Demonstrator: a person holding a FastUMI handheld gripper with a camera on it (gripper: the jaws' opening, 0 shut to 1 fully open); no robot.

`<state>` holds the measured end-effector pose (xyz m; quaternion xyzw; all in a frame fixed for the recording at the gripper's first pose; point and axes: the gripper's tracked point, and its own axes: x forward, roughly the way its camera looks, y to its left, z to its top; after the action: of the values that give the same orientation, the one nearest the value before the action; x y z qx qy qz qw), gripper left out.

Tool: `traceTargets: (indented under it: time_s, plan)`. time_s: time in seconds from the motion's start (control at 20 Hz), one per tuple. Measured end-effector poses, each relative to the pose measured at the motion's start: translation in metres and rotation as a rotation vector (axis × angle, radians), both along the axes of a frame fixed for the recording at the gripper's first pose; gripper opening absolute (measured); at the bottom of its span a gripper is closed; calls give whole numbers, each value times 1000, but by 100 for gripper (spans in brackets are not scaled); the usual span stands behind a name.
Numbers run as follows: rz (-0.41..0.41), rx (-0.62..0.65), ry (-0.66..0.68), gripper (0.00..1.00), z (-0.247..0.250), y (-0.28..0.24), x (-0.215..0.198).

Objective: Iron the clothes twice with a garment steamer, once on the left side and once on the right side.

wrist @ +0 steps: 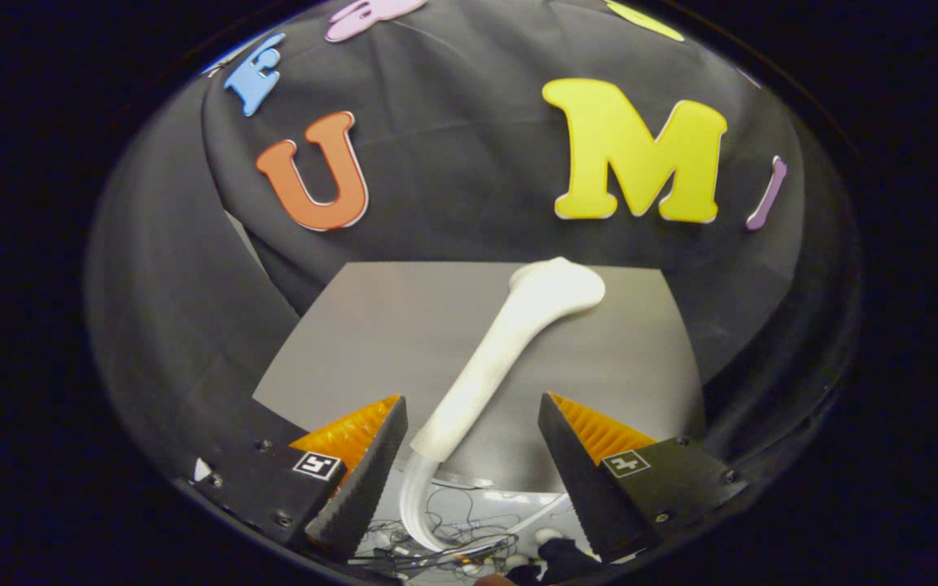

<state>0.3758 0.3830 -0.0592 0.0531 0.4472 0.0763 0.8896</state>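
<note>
Gripper [473,464] fingers stand spread apart, pinching nothing. Between them lies the handle end of the white garment steamer [510,342], touching neither finger. Its body runs from there toward one o'clock across a grey cloth [371,342], its broad head resting near the cloth's far edge. At six o'clock, below the fingers, its hose [414,500] curves down among tangled cables [469,541].

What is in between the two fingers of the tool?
In the gripper view, the white steamer's handle end lies between the open tool's fingers, touching neither, on the grey cloth.
</note>
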Motion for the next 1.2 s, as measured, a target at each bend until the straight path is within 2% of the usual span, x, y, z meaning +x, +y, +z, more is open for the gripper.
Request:
traceTargets:
  time_s: [0.25, 0.55, 0.65, 0.75, 1.1, 1.15, 1.2]
  plan:
    - [-33, -22, 191, 100, -37, 10, 18]
    - [-138, -116, 278, 97, -46, 4, 44]
    - [-159, -144, 296, 92, -47, 2, 46]
    - [-179, -150, 350, 82, -56, 1, 43]
    - [-214, -188, 389, 70, -58, 1, 44]
    - [-240, -185, 384, 70, -58, -3, 45]
    - [-265, -170, 376, 62, -59, -4, 43]
